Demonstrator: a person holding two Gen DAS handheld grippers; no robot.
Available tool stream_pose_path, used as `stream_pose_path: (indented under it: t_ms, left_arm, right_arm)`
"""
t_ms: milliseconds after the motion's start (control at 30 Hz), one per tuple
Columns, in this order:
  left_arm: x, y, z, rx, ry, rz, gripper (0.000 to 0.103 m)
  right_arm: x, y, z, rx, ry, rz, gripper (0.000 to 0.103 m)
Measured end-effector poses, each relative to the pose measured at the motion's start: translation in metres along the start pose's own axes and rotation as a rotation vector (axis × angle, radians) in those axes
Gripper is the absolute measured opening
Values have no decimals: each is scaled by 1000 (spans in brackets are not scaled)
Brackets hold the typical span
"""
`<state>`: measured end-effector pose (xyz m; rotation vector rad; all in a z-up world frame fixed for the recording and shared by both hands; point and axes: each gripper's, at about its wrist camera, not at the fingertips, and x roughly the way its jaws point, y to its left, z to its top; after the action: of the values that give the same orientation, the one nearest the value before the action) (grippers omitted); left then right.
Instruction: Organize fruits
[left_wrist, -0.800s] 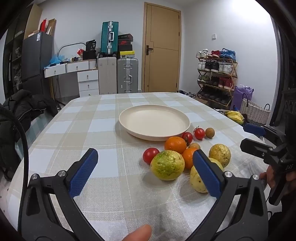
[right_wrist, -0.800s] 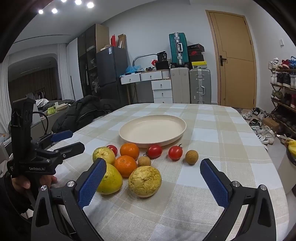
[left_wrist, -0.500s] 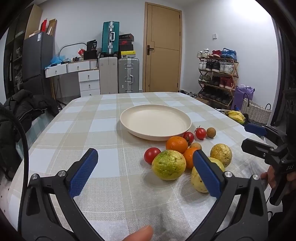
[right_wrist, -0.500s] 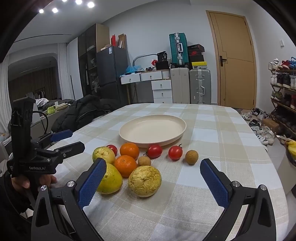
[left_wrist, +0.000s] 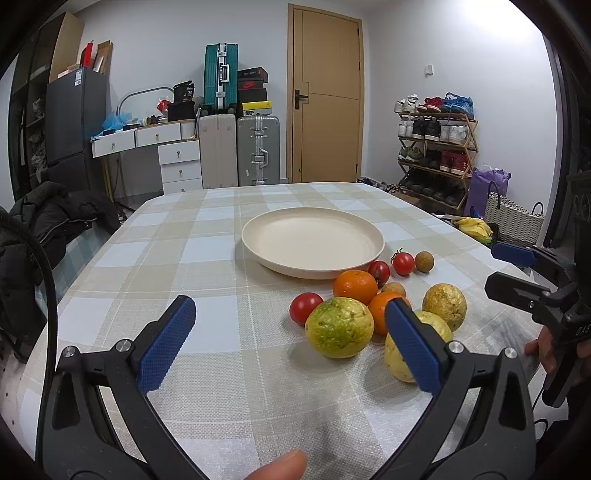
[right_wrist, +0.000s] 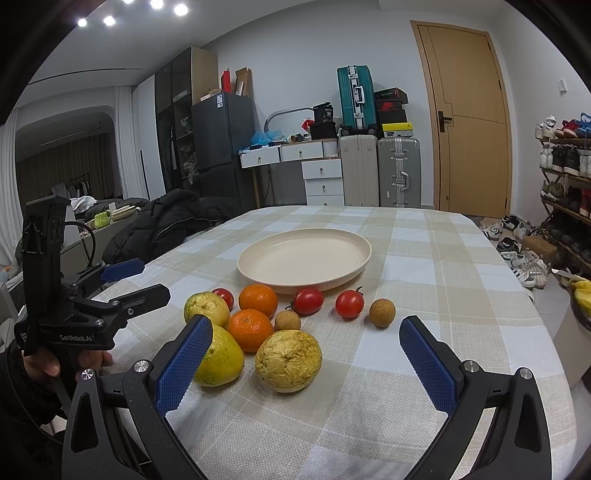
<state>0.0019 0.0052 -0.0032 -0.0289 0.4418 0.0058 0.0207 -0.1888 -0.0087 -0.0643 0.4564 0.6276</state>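
Both claws spread wide, gripping nothing. Fruit cluster sits on the checked tablecloth (right_wrist: 424, 258), just short of the empty plate (right_wrist: 354, 240). Wrinkled yellow fruit (right_wrist: 288, 360) lies straight ahead of the right gripper (right_wrist: 304, 363), nearer it than the left gripper (left_wrist: 291, 345). The fruit is roundish, with no clear long axis.

light: bright, even, ceiling spotlights (right_wrist: 155, 4) | shadows: soft, beyond fingers | edges: fisheye-bent, dark vignette | focus: sharp
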Motion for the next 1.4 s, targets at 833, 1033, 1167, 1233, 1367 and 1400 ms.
stream_pose_path:
  t_ms: [833,1033,1167,1233,1367,1400]
  left_arm:
    - [-2,3,1,4,0,3,102]
    - [-2,3,1,7,-1,3,102]
    - [-2,2,1,8,0,3,102]
    - [-2,3,2,9,1,3,102]
    - [-3,1,1,8,0,4,102]
    - [-3,1,1,10,0,4,102]
  right_arm:
    - [1,-2,-1,-6,5,-5,103]
    - [2,-1,-2,-9,6,-11,103]
    - [3,0,-2,-10,7,-11,103]
    - [3,0,-2,-10,8,-11,103]
    - [4,0,-2,-13,9,-13,103]
    - [4,0,-2,-15,10,-13,103]
